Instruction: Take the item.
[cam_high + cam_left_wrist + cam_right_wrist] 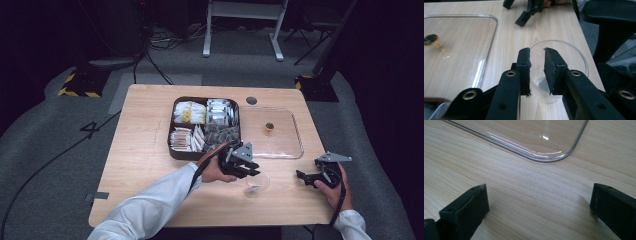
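Left gripper jaws slightly apart around a clear cup, right gripper wide open, above wooden table.

A clear glass, lying on its side on the pale wooden surface just in front of the left gripper, shows its round rim towards the far edge, its base between the slightly parted fingers.

- Light wooden table, standing on grey carpet
- Dark compartment tray of packets lies on it
- Clear lid just beside, right of the tray
- Clear glass near the front edge
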